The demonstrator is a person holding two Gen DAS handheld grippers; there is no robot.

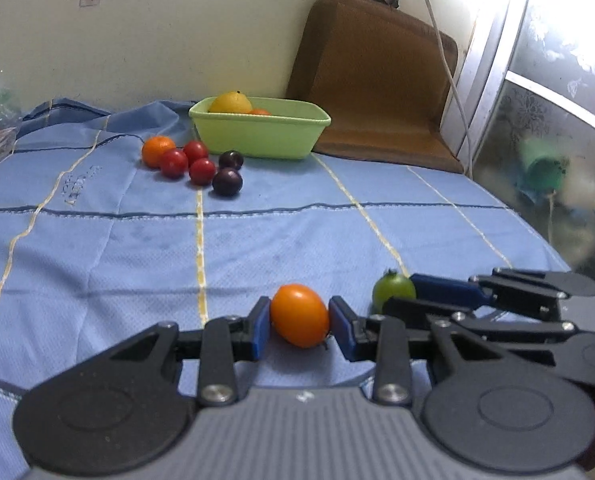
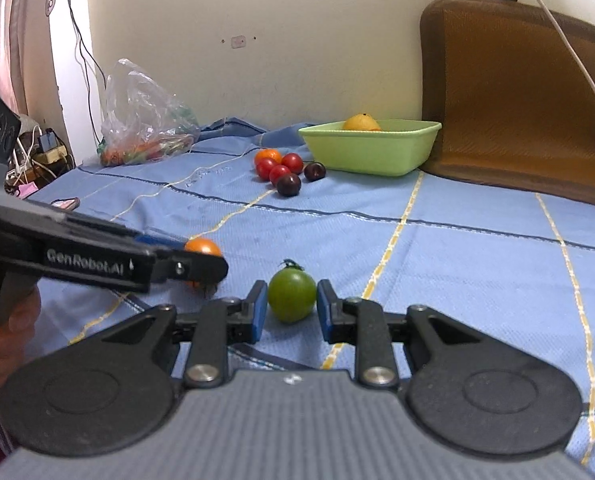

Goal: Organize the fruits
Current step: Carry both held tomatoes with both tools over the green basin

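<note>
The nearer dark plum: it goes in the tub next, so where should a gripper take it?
Grip the nearer dark plum across its round middle, coming from the near, open side; a red tomato crowds its left and the other plum sits behind.

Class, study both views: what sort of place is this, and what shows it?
Probably a home bedroom: a blue bedsheet for a work surface, a brown cushion against the wall, a plastic bag of groceries.

From where I stand only one bit of writing can be read: "GenRobot.AI" in pale letters along the black side of the left gripper [image 2: 201, 266], just left of the green tomato [image 2: 292, 295]. The faint stitched mark on the blue cloth [image 1: 77, 186] is too blurred to make out.
</note>
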